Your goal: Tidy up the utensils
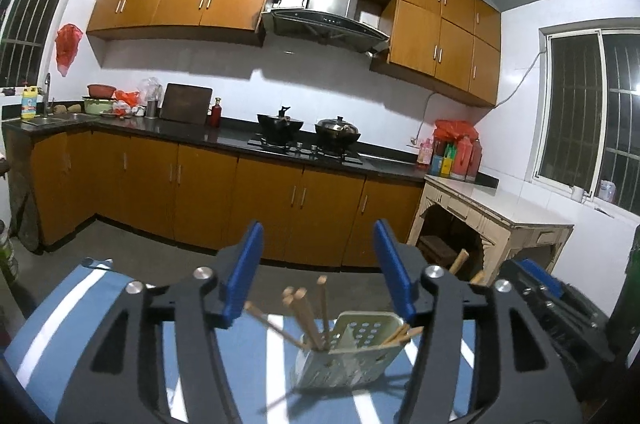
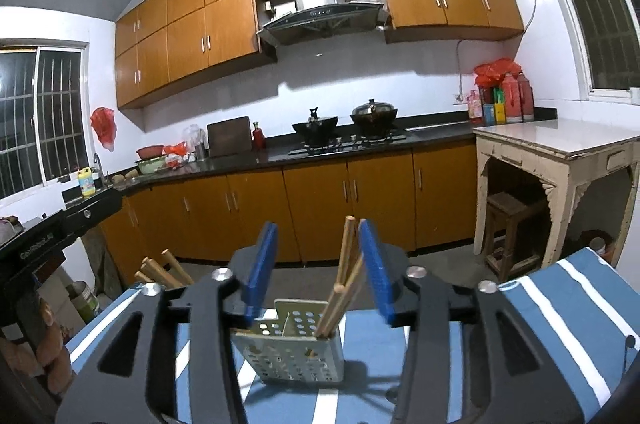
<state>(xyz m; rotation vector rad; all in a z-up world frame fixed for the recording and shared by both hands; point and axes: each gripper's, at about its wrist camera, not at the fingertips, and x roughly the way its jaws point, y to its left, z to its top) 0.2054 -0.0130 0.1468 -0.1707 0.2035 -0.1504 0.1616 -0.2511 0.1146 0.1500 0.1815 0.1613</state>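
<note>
Both grippers are held above a table covered with a blue and white striped cloth (image 2: 560, 308), and both look down at the same perforated utensil holder (image 1: 352, 352).

The left gripper (image 1: 318, 264) has its blue fingers spread wide, and nothing is between them. The holder stands just in front of it and below, a little to the right of its centre line. A bunch of wooden chopsticks (image 1: 306, 316) stands in the holder's left compartment and leans out to the left; some more sticks lean over its right edge. I think the sticks fan out like this because they were only dropped in and rest against the rim.

The right gripper (image 2: 320, 264) is also wide open and holds nothing. From its camera the holder (image 2: 292, 348) is directly ahead and below, between the two fingers. Three or so chopsticks (image 2: 344, 276) stand in the compartment on its right side, and their tips rise close to the inner face of the right finger (image 2: 374, 268). Whether they touch it I cannot tell. The compartment on the left side seems empty from this view. Further to the left, another bunch of chopsticks (image 2: 160, 270) shows beside the body of the left gripper.

Because many sticks are already upright in the holder and both grippers are free, the sorting appears well advanced.
</note>
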